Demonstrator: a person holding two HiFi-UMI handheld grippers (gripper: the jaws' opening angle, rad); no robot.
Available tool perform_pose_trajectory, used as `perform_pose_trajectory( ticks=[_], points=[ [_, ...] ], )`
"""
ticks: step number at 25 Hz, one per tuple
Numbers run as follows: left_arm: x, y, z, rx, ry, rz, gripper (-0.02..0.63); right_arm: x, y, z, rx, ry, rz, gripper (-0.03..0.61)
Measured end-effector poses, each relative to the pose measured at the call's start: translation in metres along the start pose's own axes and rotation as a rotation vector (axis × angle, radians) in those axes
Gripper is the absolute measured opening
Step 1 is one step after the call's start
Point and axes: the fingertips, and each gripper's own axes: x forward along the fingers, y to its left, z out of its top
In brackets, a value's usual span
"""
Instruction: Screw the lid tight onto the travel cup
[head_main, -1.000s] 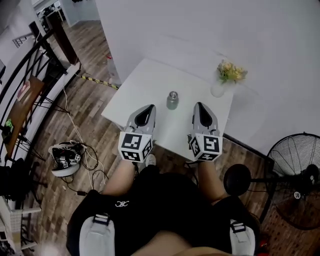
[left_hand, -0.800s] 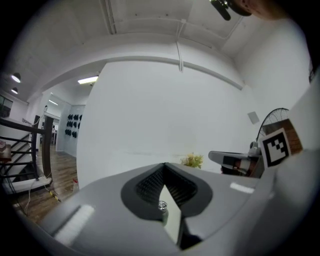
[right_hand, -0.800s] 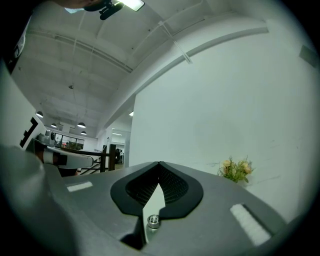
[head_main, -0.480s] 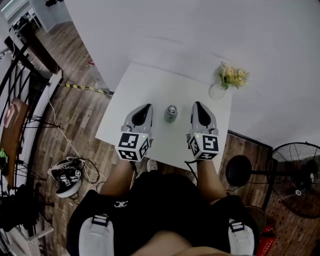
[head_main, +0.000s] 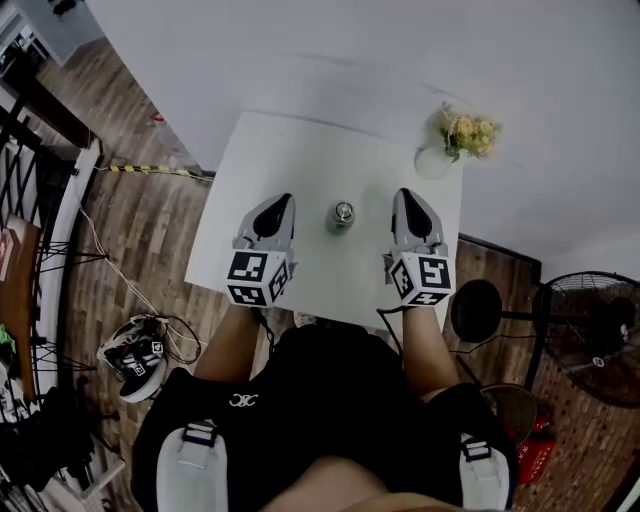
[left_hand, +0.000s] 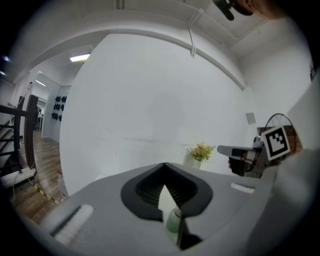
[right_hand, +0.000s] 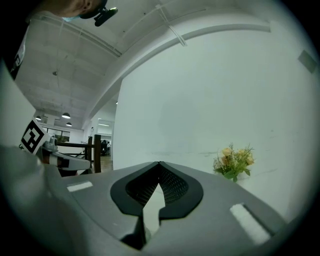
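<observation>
Both grippers shut and empty, cup standing free between them on table.

Head view: cup (head_main: 343, 214) stands upright near the middle of the white table (head_main: 300, 160), with a round silvery top; I cannot tell how tightly the lid sits. Left gripper (head_main: 283, 200) lies to the cup's left and right gripper (head_main: 403, 194) to its right, both near it and neither touching it. In each gripper view the jaws meet at the tip with nothing clamped; in the left gripper view the pale green cup shows low, beyond the jaws. Vase (head_main: 435, 163) of flowers (head_main: 465, 130) stands at the far right corner, well apart from the cup.
</observation>
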Motion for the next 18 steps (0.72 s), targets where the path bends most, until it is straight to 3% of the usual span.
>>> perform_pose_trajectory(
  ticks=[4,9,10,12,15,18],
  points=[
    [0.008,0.004,-0.008,-0.002,0.013,-0.012,0.052,0.001,-0.020,-0.004,0.004,-0.004,0.027,0.002],
    [0.019,-0.004,-0.017,0.065,-0.018,-0.109,0.054,0.002,-0.041,-0.017,-0.005,-0.010,0.116,0.005],
    [0.021,-0.007,-0.021,0.068,-0.016,-0.140,0.089,0.002,-0.045,-0.019,-0.002,-0.010,0.143,0.012],
    [0.025,-0.015,-0.030,0.064,0.000,-0.193,0.179,0.001,-0.048,-0.023,0.004,0.000,0.228,0.104],
    [0.030,-0.025,-0.046,0.064,0.023,-0.258,0.277,0.000,-0.042,-0.037,-0.024,0.056,0.389,0.187],
    [0.035,-0.032,-0.061,0.062,0.036,-0.304,0.326,0.000,-0.028,-0.059,-0.111,0.162,0.546,0.280]
  ],
)
